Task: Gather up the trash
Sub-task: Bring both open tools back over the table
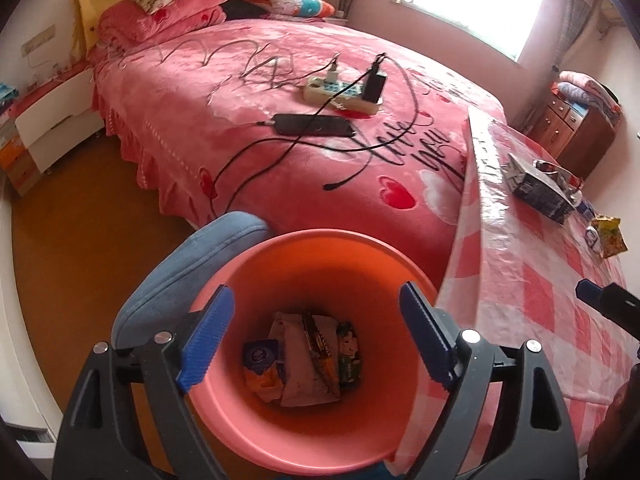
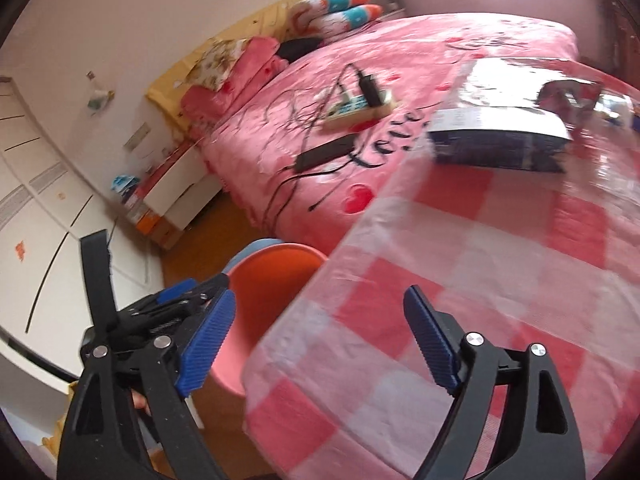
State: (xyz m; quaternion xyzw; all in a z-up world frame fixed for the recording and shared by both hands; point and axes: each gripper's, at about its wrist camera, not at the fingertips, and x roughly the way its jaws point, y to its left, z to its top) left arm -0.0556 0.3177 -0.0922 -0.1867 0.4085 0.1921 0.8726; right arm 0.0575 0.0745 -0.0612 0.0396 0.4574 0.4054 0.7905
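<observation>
My left jaws stand wide apart with nothing between them, hung straight over the bin so that anything let go falls inside; the trash already lies at its bottom, framed between the two pads: a white wrapper, a blue-and-white packet and some green and orange ones. The bin sits tight against the corner of the counter, I judge so that each piece needs only a short carry off the edge. My right jaws are also spread and empty, pointed down across the checked cover of the counter; the bin shows just beyond the left pad, below the counter's edge. Ahead of the right jaws, well beyond the pads, lies a dark packet, blurred, with some shiny litter behind it that I cannot make out. In the left view the same packet sits far to the right of the pads, with a yellow wrapper nearer the edge of view. I judge those are what is left to fetch.
</observation>
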